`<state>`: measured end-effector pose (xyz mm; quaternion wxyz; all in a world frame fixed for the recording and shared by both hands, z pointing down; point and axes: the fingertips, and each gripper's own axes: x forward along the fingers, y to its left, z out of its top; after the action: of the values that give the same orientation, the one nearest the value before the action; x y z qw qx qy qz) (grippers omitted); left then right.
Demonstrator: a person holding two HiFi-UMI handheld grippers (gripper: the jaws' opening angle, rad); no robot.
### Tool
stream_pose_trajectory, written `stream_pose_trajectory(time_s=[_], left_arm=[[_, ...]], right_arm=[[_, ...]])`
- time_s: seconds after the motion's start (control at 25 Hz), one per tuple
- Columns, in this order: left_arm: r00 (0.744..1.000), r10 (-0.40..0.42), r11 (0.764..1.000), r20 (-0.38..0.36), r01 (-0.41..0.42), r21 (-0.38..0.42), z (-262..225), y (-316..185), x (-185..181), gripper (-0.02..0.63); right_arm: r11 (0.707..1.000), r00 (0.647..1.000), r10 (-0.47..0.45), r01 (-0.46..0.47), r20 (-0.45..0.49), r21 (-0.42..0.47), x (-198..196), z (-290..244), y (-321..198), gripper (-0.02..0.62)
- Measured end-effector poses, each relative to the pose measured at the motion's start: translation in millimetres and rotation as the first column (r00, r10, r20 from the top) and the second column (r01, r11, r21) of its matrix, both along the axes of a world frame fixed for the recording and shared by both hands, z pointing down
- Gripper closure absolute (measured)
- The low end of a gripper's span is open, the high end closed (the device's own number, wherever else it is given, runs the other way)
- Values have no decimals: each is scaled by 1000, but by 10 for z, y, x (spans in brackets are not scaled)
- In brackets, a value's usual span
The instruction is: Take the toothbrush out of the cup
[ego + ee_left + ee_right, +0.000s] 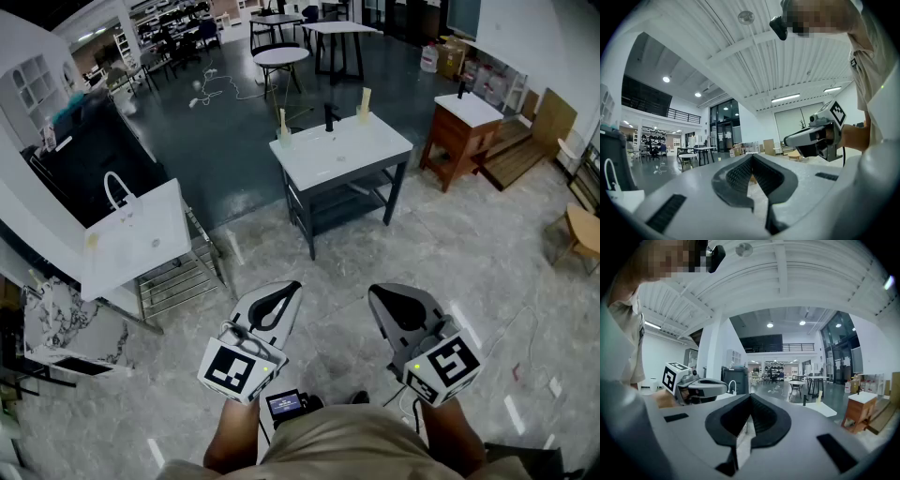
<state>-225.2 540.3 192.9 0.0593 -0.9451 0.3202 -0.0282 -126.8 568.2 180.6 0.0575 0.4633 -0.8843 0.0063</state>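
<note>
Far ahead stands a white washbasin counter (319, 161) with a black tap (329, 117). On it are two pale cups, each with a toothbrush upright in it: one at the left end (282, 134), one at the back right (363, 106). My left gripper (289, 287) and right gripper (378, 292) are held side by side close to my body, well short of the counter. Both are shut with nothing between the jaws. The left gripper view shows its own shut jaws (751, 157). In the right gripper view, beyond that gripper's shut jaws (750, 397), the counter (826, 409) and one cup (819, 397) appear small.
A white panel with a looped handle (136, 236) leans over a metal rack (180, 278) at the left. A marble slab (64, 325) lies lower left. A wooden vanity (459, 129) stands at the right, a chair (583, 231) at the far right, round tables (280, 58) behind.
</note>
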Motion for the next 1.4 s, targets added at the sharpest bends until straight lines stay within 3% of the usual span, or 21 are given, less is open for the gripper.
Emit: stream_pose_trajectory(time_s=[0.64, 1.4], left_arm=[[1000, 9, 1000, 28, -8, -9, 15, 174, 260, 598], [995, -18, 999, 94, 16, 28, 30, 179, 1418, 598]], right_arm=[[1000, 999, 12, -11, 48, -15, 258, 21, 183, 591], [999, 992, 32, -31, 121, -10, 1578, 168, 125, 591]])
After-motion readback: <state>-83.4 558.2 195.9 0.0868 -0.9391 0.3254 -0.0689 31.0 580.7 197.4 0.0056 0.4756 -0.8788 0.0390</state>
